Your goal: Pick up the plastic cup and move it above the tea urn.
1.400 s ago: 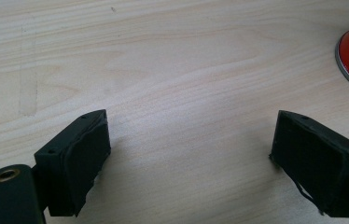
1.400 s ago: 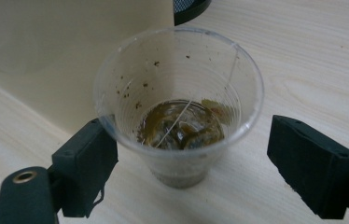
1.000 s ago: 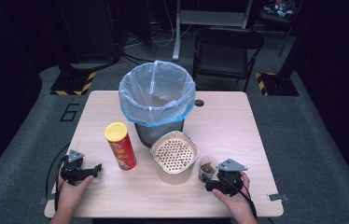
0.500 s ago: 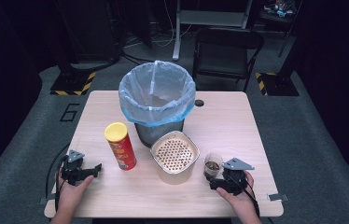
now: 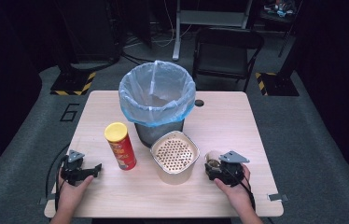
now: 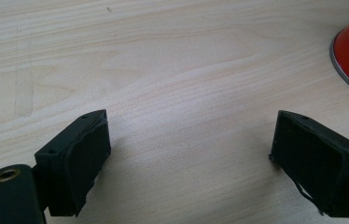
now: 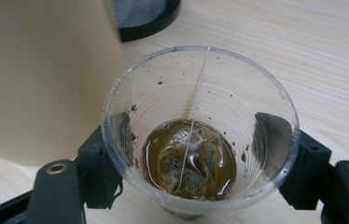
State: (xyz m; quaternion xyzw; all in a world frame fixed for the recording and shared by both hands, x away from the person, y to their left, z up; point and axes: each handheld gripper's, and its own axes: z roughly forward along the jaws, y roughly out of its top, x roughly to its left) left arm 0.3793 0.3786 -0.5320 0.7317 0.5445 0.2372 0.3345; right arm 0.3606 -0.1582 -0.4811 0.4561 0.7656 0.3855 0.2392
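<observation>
Right gripper (image 7: 196, 163) has just been closing and now clasps one clear ribbed plastic cup (image 7: 200, 126), teabag in brown liquid, on the pale wood-grain tabletop (image 7: 303, 56); left gripper (image 6: 189, 154) gapes wide, empty.

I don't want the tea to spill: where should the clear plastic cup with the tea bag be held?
Grip the clear plastic cup low on its ribbed wall, pads on opposite sides, coming in level from the person's side. It stands upright with liquid at the bottom; the right gripper already straddles it there.
</observation>
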